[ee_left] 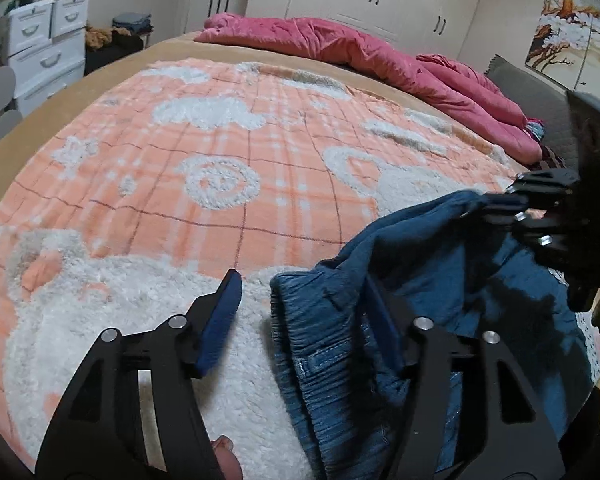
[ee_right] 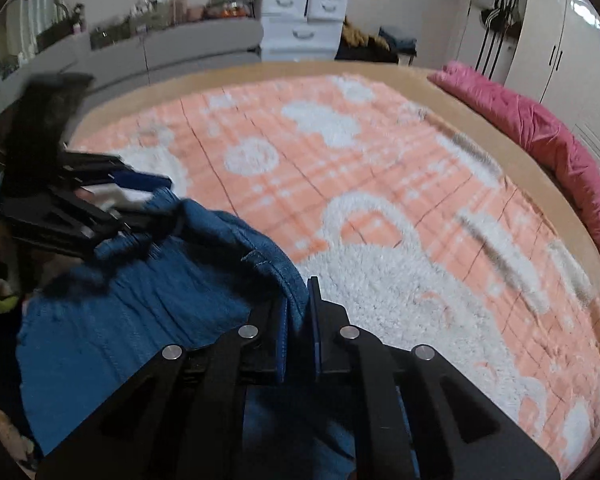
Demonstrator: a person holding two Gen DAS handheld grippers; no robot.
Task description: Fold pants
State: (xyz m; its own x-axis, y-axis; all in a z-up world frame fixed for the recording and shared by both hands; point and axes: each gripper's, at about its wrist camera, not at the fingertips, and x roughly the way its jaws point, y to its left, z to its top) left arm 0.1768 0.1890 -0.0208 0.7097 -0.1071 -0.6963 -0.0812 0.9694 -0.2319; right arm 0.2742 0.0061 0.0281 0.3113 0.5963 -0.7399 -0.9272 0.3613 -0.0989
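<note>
pinching the waistband of the crumpled blue denim pants [ee_right: 148,320] at the near edge of the peach-and-white fleece blanket [ee_right: 380,208] with right gripper [ee_right: 302,300] clamped, left gripper [ee_left: 300,308] agape, one-sided lift risking bunching, slipping.

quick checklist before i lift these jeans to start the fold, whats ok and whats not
1. Right gripper clamped on the jeans hem: ok.
2. Left gripper holding the jeans: not ok; its fingers stand apart, one on each side of the denim edge.
3. Jeans lying flat: not ok, bunched.
4. Open blanket ahead for laying them out: ok.
5. Pink duvet away from the work area: ok.
6. Full length of the legs free: cannot tell.
</note>
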